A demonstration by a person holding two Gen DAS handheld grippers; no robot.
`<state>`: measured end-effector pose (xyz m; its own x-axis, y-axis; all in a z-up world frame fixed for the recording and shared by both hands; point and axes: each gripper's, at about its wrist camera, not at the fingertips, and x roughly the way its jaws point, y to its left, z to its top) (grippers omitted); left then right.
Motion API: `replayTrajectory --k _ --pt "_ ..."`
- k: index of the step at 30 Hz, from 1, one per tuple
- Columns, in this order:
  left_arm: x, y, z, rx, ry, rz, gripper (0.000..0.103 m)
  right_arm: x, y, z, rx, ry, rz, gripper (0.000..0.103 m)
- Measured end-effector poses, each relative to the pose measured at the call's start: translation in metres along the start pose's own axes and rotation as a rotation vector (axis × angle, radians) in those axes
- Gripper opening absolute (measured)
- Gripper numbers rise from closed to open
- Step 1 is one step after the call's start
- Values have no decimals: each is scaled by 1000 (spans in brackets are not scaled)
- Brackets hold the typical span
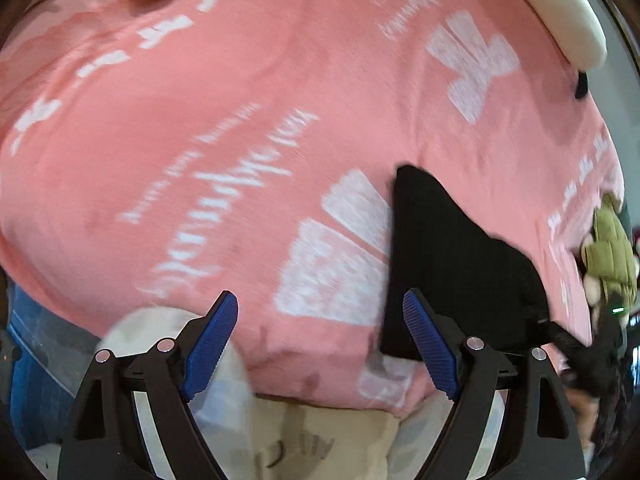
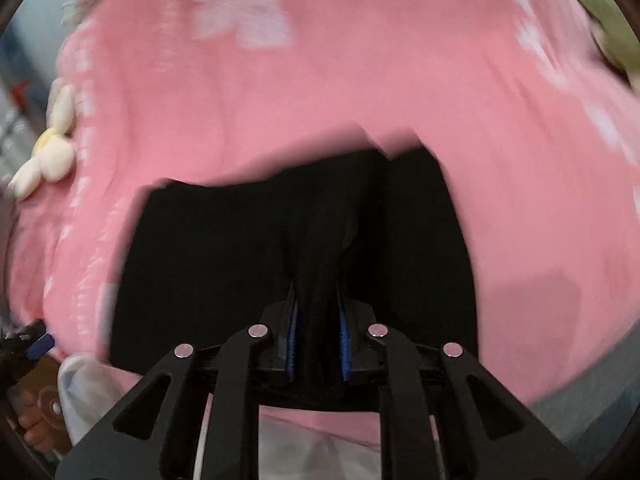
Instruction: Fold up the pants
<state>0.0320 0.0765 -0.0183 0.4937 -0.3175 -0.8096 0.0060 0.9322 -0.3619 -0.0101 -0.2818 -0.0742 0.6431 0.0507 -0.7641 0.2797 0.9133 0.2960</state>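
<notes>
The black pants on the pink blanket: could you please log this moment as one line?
step: fold pants | left tongs: open, empty | right tongs: shut on black pants | surface: pink blanket

The blanket [image 1: 248,92] was a salmon pink with white block shapes and blurry white script printed all over. The pants [image 1: 460,272] were plain black, no pattern I could make out. Both the left gripper [image 1: 320,340] and the right gripper [image 2: 318,344] were black with ribbed blue pads and silver rivets. Up at 9 o'clock in the right wrist view was a cream flower plush [image 2: 46,148] with a yellow centre, and at 3 o'clock in the left view an olive-green plush toy [image 1: 610,248].
</notes>
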Motion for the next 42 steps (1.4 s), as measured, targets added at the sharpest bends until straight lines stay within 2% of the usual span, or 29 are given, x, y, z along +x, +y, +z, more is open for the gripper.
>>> replayTrajectory --k 1,5,6,7,8,10,12,14,15,16,18,20,21,22,24,25,26,28,30,33,35,37,39,42 --pt "5 -6 -1 12 18 -2 82 0 -7 -3 33 -11 48 16" --pt "19 -20 -3 32 69 0 82 -9 -9 2 58 -34 83 23" --pt "19 -22 -3 34 69 1 82 -11 -12 6 74 -44 95 30" --pt "20 -24 -4 37 67 6 82 -12 -15 10 83 -57 98 41" --pt "22 -25 -5 41 67 14 82 -9 -16 12 83 -66 91 44" --pt "27 -26 -7 41 78 23 82 -2 -24 24 83 -55 90 46" --pt "33 -27 -8 33 97 25 82 11 -26 33 80 -41 157 46" --pt "37 -31 -8 35 106 22 82 29 -23 40 80 -12 176 44" --pt "38 -33 -8 40 107 24 82 39 -20 44 75 6 180 22" --pt "39 -34 -8 45 106 25 82 44 -15 47 64 24 190 16" --pt "39 -36 -6 53 102 33 82 33 4 53 27 3 216 15" --pt "39 -36 -4 52 96 38 82 0 25 60 -18 -66 275 15" --pt "39 -35 -3 49 92 40 82 -30 36 61 -60 -135 289 15" --pt "39 -35 -2 47 88 43 82 -48 41 62 -90 -182 276 15" --pt "43 -34 0 42 91 47 82 -65 37 57 -131 -229 170 15" --pt "45 -34 0 39 94 41 82 -55 26 53 -153 -205 78 16" --pt "48 -36 1 39 98 36 82 -31 12 47 -163 -129 2 17" --pt "51 -41 1 47 106 22 82 6 -15 35 -121 1 -81 24" --pt "53 -48 3 62 107 10 82 -8 -28 28 -35 -55 6 25" --pt "55 -56 6 70 104 -25 82 -47 -34 27 10 -159 32 32" --pt "62 -59 9 50 120 -73 83 -54 -38 24 15 -159 16 38" --pt "75 -64 10 40 148 -100 83 -51 -43 18 16 -140 -18 56" --pt "90 -71 12 45 186 -136 83 -44 -48 12 41 -109 -39 63" --pt "116 -83 13 58 229 -187 83 -27 -57 5 109 -71 58 66"
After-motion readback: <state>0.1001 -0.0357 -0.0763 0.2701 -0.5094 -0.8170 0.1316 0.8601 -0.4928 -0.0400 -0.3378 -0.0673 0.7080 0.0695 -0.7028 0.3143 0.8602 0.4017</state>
